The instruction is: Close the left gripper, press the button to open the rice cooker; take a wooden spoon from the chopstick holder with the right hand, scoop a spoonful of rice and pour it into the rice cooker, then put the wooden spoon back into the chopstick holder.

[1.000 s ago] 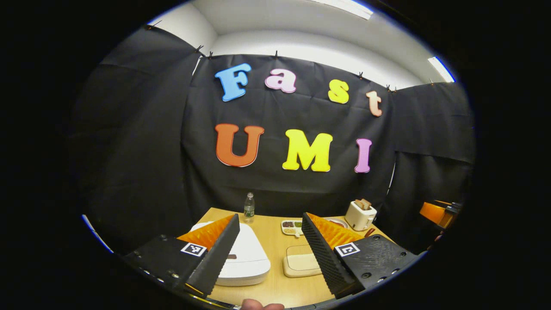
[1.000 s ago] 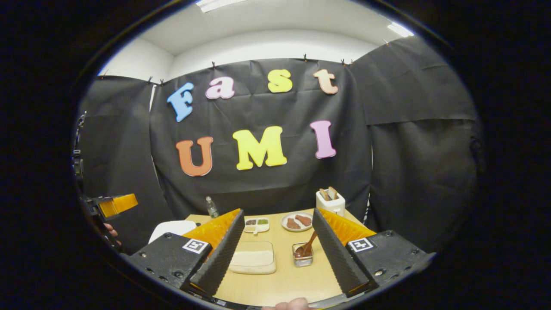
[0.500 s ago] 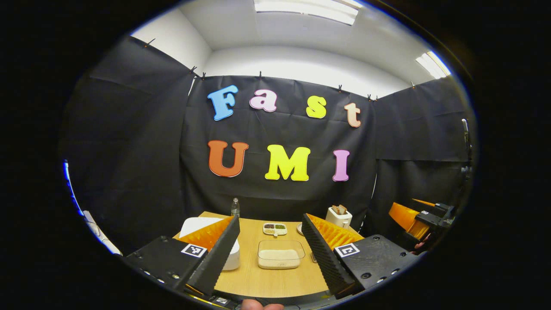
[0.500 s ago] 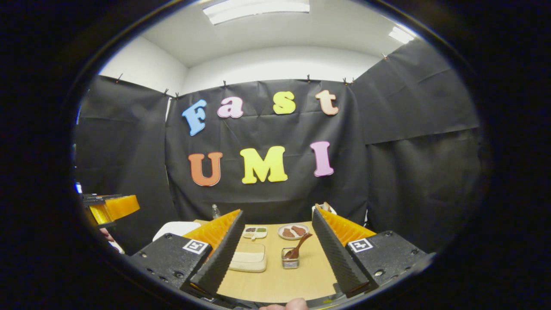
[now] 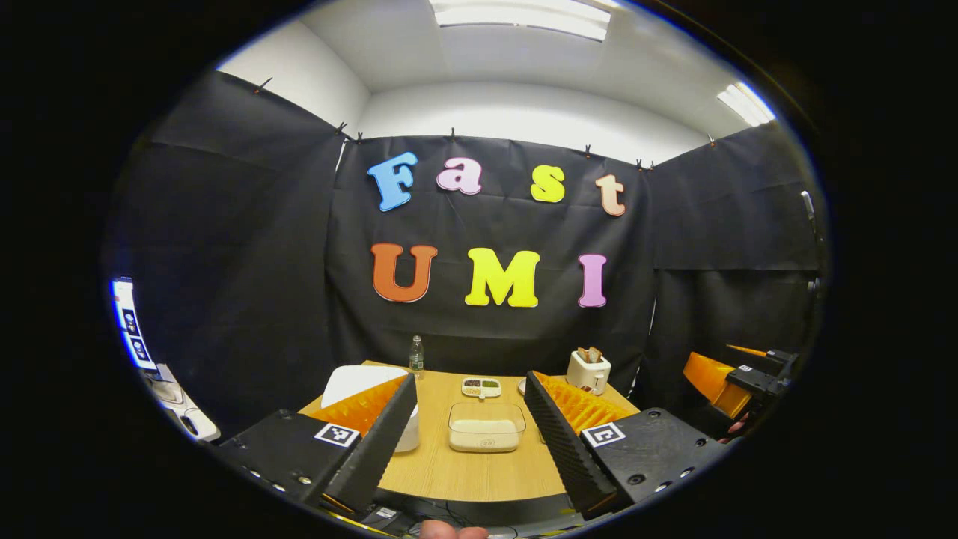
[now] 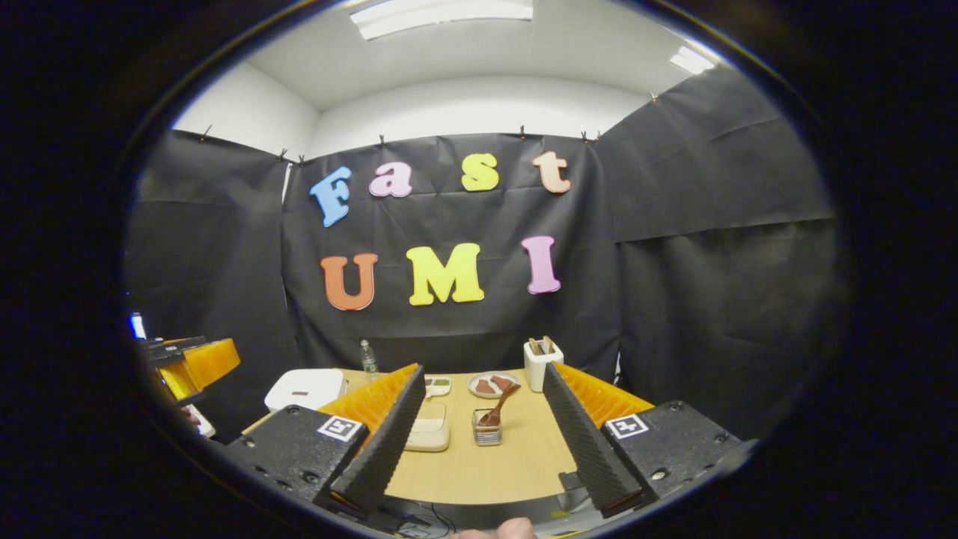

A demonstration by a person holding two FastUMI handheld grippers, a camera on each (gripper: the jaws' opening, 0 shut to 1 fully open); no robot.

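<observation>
The white rice cooker (image 5: pixel 358 380) sits with its lid down at the table's left, partly behind my left gripper's near finger; it is also in the right gripper view (image 6: pixel 305 388). A clear box of rice (image 5: pixel 486 434) (image 6: pixel 428 433) lies mid-table. The wooden spoon (image 6: pixel 497 402) leans in the small mesh chopstick holder (image 6: pixel 486 433) to the right of the box. My left gripper (image 5: pixel 470 379) hangs open before the table's front edge, holding nothing. My right gripper (image 6: pixel 483 370) is open too, back from the table, with the holder between its fingers' lines far ahead.
On the wooden table (image 5: pixel 479 471) stand a water bottle (image 5: pixel 416 355), a divided dish (image 5: pixel 481 386) and a white toaster (image 5: pixel 587 370) along the back. A plate of brown food (image 6: pixel 490 385) lies behind the holder. Black cloth walls close in the booth.
Both grippers have drawn back from the table and risen, so the table objects look smaller and farther. The jaws of both stayed wide apart.
</observation>
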